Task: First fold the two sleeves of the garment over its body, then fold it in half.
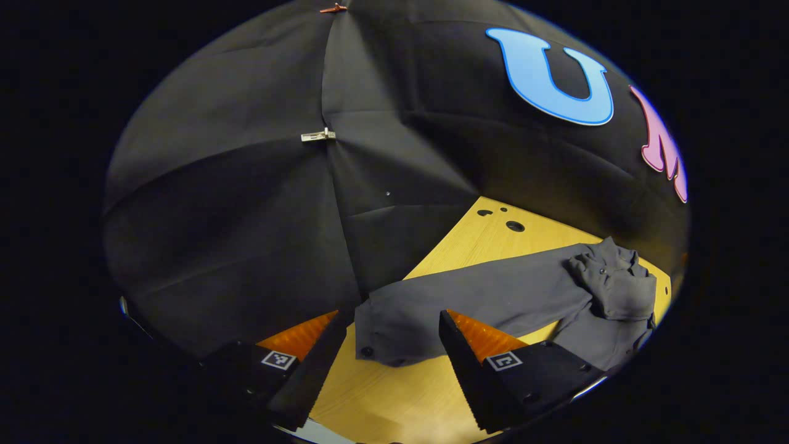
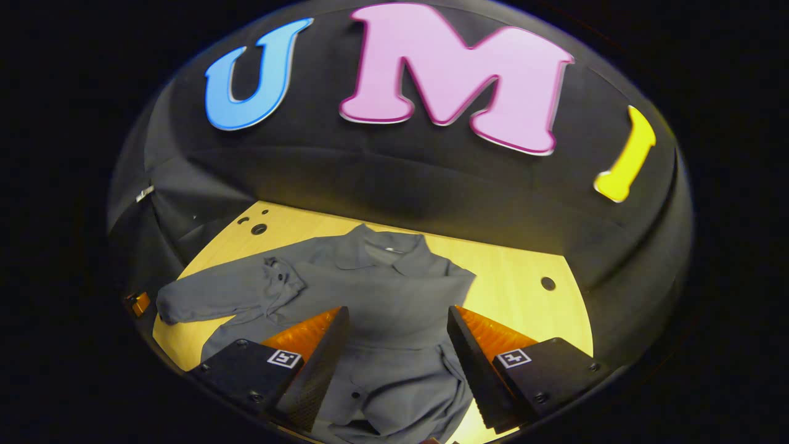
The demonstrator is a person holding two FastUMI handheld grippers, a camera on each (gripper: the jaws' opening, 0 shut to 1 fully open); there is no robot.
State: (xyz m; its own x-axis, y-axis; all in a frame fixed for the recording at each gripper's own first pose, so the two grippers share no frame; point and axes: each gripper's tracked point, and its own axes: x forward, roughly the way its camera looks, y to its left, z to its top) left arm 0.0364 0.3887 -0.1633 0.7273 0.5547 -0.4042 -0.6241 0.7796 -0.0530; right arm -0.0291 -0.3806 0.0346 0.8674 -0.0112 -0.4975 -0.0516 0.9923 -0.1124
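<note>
A grey long-sleeved shirt lies flat on the wooden table, collar toward the wall. One sleeve is folded across the body, its cuff bunched near the chest. The other sleeve stretches out sideways, ending in a buttoned cuff. My left gripper is open, low over the table, with that cuff just ahead between its fingers. My right gripper is open above the shirt's lower body, holding nothing. A bit of the left gripper shows by the sleeve's end.
The table has round holes at its far corner and right side. The black cloth wall stands close behind the table, held by a metal clip. Bare wood lies in front of the outstretched sleeve.
</note>
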